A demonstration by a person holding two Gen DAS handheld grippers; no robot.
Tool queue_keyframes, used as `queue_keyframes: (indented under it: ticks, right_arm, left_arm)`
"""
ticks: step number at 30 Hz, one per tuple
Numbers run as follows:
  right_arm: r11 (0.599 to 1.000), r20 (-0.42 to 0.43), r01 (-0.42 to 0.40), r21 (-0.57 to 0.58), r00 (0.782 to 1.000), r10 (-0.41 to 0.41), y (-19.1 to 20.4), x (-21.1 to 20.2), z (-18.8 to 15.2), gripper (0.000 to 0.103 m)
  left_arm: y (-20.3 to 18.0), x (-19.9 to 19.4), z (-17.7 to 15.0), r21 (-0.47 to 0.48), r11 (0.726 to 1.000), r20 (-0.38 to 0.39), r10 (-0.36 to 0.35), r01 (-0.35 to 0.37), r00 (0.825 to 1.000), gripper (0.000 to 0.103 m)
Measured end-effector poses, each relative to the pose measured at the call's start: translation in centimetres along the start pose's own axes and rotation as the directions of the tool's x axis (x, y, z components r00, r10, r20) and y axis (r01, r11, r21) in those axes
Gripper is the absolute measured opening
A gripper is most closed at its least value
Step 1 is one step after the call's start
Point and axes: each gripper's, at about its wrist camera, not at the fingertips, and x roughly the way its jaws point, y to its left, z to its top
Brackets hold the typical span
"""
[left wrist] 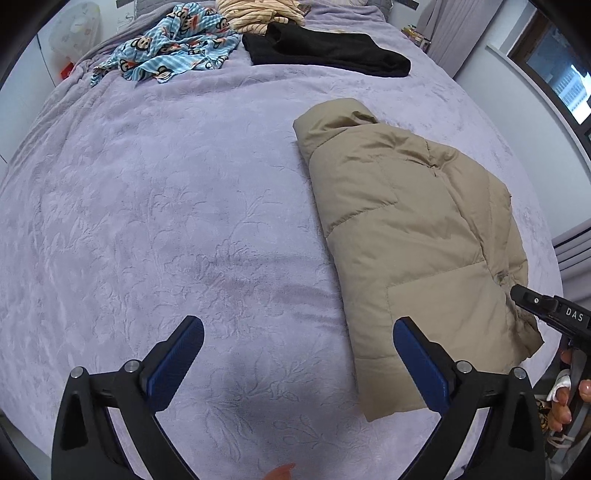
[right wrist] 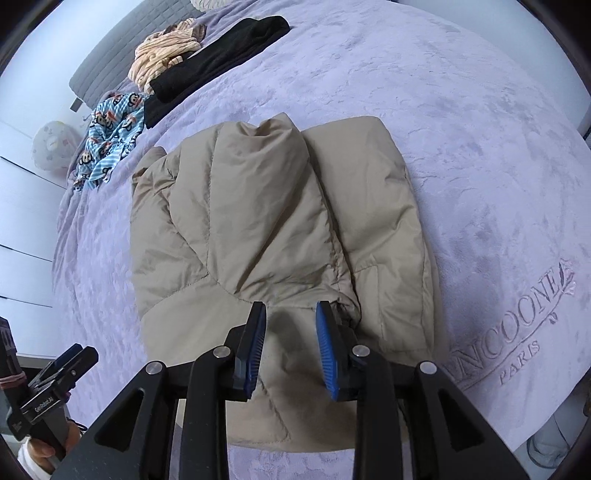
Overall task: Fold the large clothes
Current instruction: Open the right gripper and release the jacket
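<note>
A beige puffer jacket (left wrist: pixel 413 240) lies folded lengthwise on the lilac bedspread (left wrist: pixel 166 221). In the right wrist view the jacket (right wrist: pixel 273 229) fills the middle, its sleeves laid over the body. My left gripper (left wrist: pixel 297 354) is open and empty above bare bedspread, just left of the jacket's near edge. My right gripper (right wrist: pixel 290 341) is open, its blue pads either side of a fold at the jacket's near hem, not gripping it. The right gripper's tip also shows in the left wrist view (left wrist: pixel 535 302) at the jacket's right edge.
At the far end of the bed lie a blue monkey-print garment (left wrist: pixel 173 48), a folded black garment (left wrist: pixel 325 50) and a striped beige one (left wrist: pixel 258 14). A window (left wrist: pixel 565 77) is at the right. The bed edge with embroidered lettering (right wrist: pixel 524 328) is near right.
</note>
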Motion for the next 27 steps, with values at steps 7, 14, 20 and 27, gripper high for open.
queue_keyframes:
  ticks: [7, 14, 20, 27]
  right_arm:
    - [1.000, -0.012, 0.005, -0.014, 1.000, -0.005, 0.2, -1.1, -0.9, 0.050]
    - [0.999, -0.017, -0.016, -0.046, 1.000, 0.015, -1.8, -1.9, 1.1, 0.078]
    - [0.997, -0.053, -0.029, -0.078, 0.998, 0.025, -4.2, -1.6, 4.2, 0.083]
    - [0.994, -0.092, -0.057, -0.090, 0.995, 0.048, -6.3, -0.9, 6.2, 0.086]
  left_arm:
    - [0.8, 1.0, -0.1, -0.025, 0.998, -0.058, 0.054, -0.055, 0.997, 0.103]
    - [-0.9, 1.8, 0.5, -0.019, 0.994, -0.073, 0.103, -0.104, 0.992, 0.103]
    - [-2.9, 2.7, 1.8, -0.057, 0.990, -0.086, 0.125, -0.130, 0.988, 0.103]
    - [-4.6, 4.5, 2.7, -0.089, 0.986, -0.120, 0.133, -0.144, 0.984, 0.103]
